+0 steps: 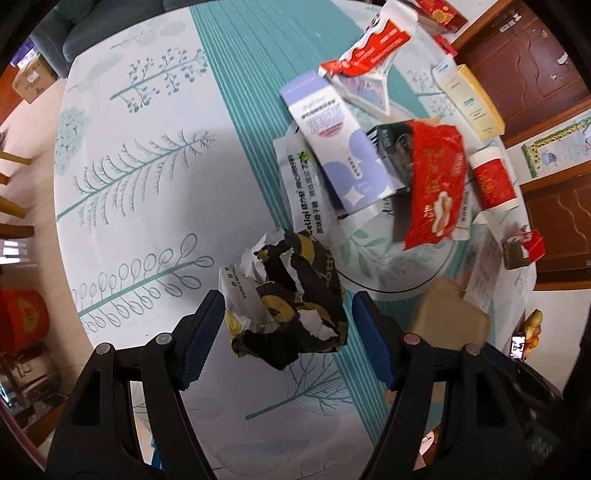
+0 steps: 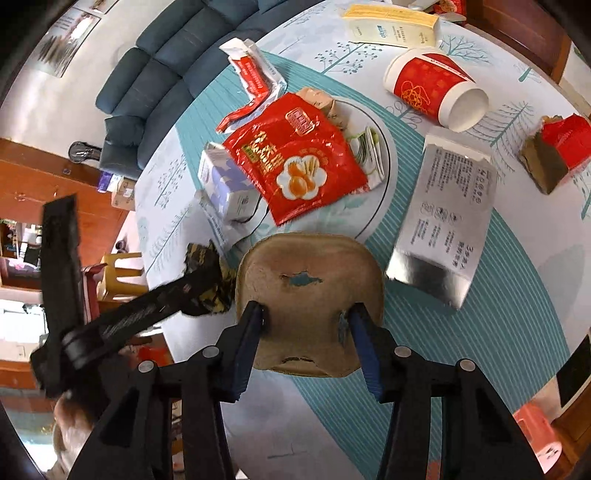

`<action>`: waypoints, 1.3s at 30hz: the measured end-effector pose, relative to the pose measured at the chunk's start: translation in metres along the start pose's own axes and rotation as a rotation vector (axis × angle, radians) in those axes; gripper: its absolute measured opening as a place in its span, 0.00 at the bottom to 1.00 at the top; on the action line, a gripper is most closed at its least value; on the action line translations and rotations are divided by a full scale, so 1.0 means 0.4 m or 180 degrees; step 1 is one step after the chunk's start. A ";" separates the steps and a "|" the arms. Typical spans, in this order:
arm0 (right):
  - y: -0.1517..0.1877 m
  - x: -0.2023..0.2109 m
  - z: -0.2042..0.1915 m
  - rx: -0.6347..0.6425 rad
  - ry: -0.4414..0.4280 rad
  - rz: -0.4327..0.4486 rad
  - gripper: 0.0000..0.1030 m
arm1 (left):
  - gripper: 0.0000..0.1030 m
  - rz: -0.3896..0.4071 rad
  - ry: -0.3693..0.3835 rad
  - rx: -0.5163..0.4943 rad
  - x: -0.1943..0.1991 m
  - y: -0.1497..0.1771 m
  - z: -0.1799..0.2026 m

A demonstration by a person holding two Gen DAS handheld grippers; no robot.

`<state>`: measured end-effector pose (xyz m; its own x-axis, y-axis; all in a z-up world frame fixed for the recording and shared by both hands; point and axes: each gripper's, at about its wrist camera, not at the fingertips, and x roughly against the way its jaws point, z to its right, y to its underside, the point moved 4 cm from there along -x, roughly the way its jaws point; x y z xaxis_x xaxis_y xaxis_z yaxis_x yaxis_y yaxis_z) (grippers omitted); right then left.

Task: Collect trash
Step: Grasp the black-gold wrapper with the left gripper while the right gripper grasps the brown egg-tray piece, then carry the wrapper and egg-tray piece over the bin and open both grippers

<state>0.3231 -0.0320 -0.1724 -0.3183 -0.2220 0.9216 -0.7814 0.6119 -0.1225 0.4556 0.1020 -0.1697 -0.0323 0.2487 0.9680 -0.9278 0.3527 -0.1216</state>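
Note:
A crumpled black-and-gold paper wrapper (image 1: 291, 295) lies on the leaf-print tablecloth (image 1: 147, 192). My left gripper (image 1: 288, 301) is open and points down over it, one blue pad on each side, neither pressing on the paper. In the right wrist view my right gripper (image 2: 306, 310) is shut on a brown pulp tray (image 2: 308, 273) with a torn hole. That tray (image 1: 450, 314) shows at the right of the left wrist view. The left gripper (image 2: 199, 280) reaches in from the left over the wrapper (image 2: 218, 295).
A heap on the glass turntable (image 2: 388, 158): red snack bag (image 2: 295, 158), purple-white box (image 2: 225, 184), red-white wrapper (image 2: 255, 77). Around it lie a red paper cup (image 2: 432, 88), a silver flattened box (image 2: 447, 210), a yellow-white box (image 2: 391, 26) and a small red-brown box (image 2: 554, 151). A sofa (image 2: 166, 62) stands beyond.

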 end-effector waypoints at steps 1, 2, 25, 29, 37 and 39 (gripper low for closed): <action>0.007 0.003 0.000 0.0020 -0.0018 -0.0014 0.47 | 0.66 -0.0010 -0.0004 0.0019 -0.005 0.001 0.000; 0.012 0.006 -0.002 0.0035 -0.0028 -0.0020 0.47 | 0.61 0.0020 -0.0035 0.0033 -0.006 0.003 -0.001; 0.078 0.213 0.135 0.0368 -0.0488 0.0174 0.47 | 0.32 0.0652 -0.0137 -0.0170 0.204 0.229 0.212; 0.089 0.290 0.219 0.0486 -0.0592 0.0229 0.47 | 0.32 0.0785 -0.0153 -0.0074 0.251 0.315 0.306; 0.163 0.419 0.473 0.0550 -0.0764 0.0182 0.47 | 0.32 0.0856 -0.0193 0.0077 0.255 0.513 0.532; 0.183 0.431 0.536 0.0524 -0.0782 0.0110 0.47 | 0.32 0.0820 -0.0196 0.0109 0.243 0.559 0.575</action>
<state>0.0959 -0.1882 -0.1015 -0.4509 -0.3925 0.8016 -0.8380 0.4954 -0.2289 0.1597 -0.0024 -0.0523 -0.2907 0.2705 0.9178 -0.8980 0.2540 -0.3593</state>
